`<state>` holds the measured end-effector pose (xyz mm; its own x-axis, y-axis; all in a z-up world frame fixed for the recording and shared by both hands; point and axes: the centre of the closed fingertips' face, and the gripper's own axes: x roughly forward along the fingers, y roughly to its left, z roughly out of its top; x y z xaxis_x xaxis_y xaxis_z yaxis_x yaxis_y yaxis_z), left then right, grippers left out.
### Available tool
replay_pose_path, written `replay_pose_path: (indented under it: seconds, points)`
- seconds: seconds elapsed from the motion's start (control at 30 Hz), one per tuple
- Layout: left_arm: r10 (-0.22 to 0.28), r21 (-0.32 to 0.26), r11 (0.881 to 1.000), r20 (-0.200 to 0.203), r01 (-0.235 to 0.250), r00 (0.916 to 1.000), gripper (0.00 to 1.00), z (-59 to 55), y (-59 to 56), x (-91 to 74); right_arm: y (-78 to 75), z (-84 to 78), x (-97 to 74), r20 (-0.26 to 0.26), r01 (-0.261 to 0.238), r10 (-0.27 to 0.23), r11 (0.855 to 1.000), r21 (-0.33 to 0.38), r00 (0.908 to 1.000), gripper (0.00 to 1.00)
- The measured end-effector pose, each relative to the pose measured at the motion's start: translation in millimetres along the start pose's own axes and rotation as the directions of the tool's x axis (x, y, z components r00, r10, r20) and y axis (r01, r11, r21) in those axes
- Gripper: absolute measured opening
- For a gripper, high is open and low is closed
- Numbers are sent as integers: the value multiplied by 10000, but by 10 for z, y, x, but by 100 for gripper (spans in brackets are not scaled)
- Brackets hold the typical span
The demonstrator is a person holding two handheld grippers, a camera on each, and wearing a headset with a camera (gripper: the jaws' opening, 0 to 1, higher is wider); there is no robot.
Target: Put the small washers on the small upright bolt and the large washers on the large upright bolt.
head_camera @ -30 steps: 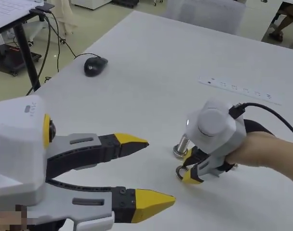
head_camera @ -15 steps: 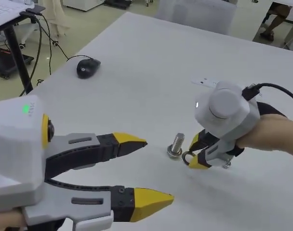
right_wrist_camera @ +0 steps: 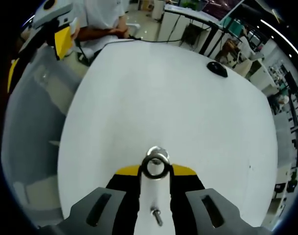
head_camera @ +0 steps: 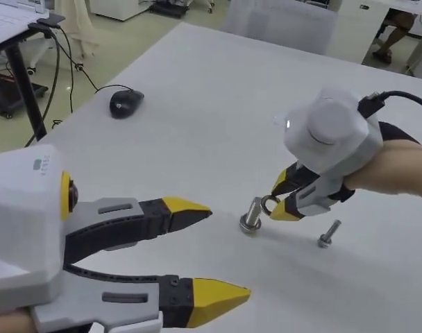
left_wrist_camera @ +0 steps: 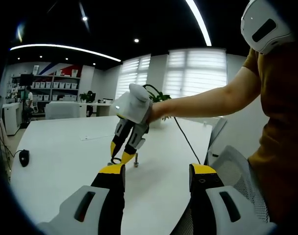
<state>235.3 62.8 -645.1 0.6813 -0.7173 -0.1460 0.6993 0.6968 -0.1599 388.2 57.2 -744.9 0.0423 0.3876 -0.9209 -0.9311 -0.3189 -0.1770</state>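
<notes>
A large upright bolt stands on the white table. My right gripper is shut on a large washer, held at the bolt's top, just to its right. From the right gripper view the washer sits between the yellow tips, with the bolt's top just beyond. A small upright bolt stands to the right, below that gripper, and shows between the jaws. My left gripper hangs open at the near left, empty; in its own view it faces the right gripper.
A black mouse with its cable lies at the table's far left edge. A white power strip lies farther back. A chair stands beyond the table, and a desk with cables is to the left.
My right gripper has lifted the washer off the table and carried it up to the top of the large bolt. The small bolt has come into sight. The left gripper stays open.
</notes>
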Motion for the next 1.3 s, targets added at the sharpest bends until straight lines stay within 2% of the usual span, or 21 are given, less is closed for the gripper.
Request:
replay_pose_path:
  seconds: [0.13,0.27,0.53,1.3]
  points:
    - [24,12,10000,-35,-24,10000,51,0,11,-9,-35,83,26,44,-19,20,9999,-126,10000,22]
    - [94,-26,10000,-11,-94,10000,51,4,30,-29,-71,97,62,17,-102,103,9998,-180,9999,22]
    - [184,-73,9998,-2,-184,9998,51,-8,62,-44,-106,74,98,-170,-244,240,9994,-265,9996,22]
    - [282,-201,9994,-10,-282,9996,51,-40,101,-33,-92,-28,355,-736,-647,617,9971,-390,9954,22]
